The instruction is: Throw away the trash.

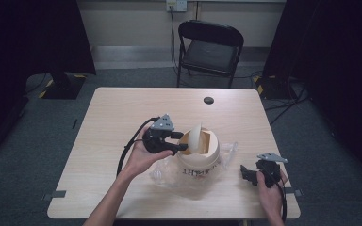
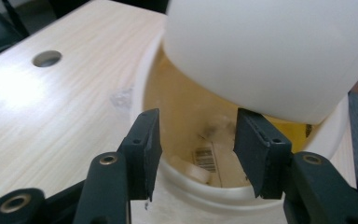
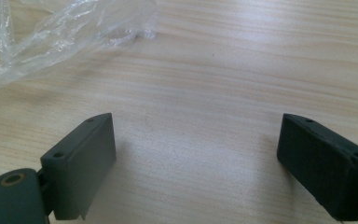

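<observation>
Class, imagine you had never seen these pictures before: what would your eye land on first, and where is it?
First the white tub at the table's near middle, its pale lid tipped up over the opening. The left gripper reaches to its rim. Crumpled clear plastic lies around the tub, and the right gripper rests apart at the near right, jaws wide.

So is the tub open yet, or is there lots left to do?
Nearly. Done: the clear plastic wrap lies off beside the white tub. In hand: the lid is tipped up over its mouth, left tongs at its edge. Left: taking the lid right away; the right tongs wait open on the table.
</observation>
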`<state>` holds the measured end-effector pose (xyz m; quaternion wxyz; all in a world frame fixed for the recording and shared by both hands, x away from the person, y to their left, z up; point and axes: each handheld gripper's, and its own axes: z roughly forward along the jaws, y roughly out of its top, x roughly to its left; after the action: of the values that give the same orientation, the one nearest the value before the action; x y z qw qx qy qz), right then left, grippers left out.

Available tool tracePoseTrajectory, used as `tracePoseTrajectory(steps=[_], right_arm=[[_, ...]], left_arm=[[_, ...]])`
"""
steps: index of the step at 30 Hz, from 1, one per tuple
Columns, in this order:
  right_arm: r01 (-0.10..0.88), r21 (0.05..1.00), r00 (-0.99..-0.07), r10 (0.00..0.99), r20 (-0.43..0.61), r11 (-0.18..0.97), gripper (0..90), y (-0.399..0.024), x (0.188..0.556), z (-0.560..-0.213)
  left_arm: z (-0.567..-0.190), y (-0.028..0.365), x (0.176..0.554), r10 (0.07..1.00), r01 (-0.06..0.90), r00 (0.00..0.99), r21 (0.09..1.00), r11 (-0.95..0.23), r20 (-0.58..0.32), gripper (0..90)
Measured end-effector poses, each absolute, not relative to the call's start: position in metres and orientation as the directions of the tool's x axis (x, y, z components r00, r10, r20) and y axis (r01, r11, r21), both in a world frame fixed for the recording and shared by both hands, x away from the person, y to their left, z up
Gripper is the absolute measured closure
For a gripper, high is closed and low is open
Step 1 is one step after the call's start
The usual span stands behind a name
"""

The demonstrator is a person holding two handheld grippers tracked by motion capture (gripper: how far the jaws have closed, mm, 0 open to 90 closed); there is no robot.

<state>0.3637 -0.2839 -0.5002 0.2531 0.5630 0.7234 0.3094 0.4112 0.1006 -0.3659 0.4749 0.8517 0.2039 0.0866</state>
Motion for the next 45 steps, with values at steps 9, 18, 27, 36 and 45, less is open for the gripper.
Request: tracePoseTrajectory(steps=[9, 18, 27, 36, 45], right_arm=[[0.658, 0.733, -0.237, 0.971, -0.018, 0.174, 10.7, -0.284, 0.364, -0.5], [0.658, 0.733, -0.237, 0.971, -0.018, 0.174, 10.7, -0.284, 0.364, -0.5], [0.658, 0.733, -0.237, 0.971, -0.018, 0.174, 10.7, -0.284, 0.364, -0.5], [0.658, 0.733, -0.237, 0.971, -0.018, 0.174, 10.7, -0.284, 0.364, -0.5], [0.657, 0.733, -0.238, 0.971, -0.018, 0.175, 10.6, -0.284, 0.364, -0.5]], left_arm=[[-0.361, 0.126, 0.417, 0.513, 0.298, 0.856, 0.875, -0.381, -0.068, 44.3], [-0.369, 0.158, 0.416, 0.595, 0.348, 0.799, 0.874, -0.34, -0.087, 32.1], [-0.381, 0.185, 0.411, 0.655, 0.382, 0.751, 0.864, -0.327, -0.084, 24.7], [-0.389, 0.216, 0.406, 0.713, 0.417, 0.693, 0.864, -0.281, -0.103, 17.1], [-0.396, 0.249, 0.397, 0.764, 0.448, 0.635, 0.861, -0.241, -0.116, 16.4]])
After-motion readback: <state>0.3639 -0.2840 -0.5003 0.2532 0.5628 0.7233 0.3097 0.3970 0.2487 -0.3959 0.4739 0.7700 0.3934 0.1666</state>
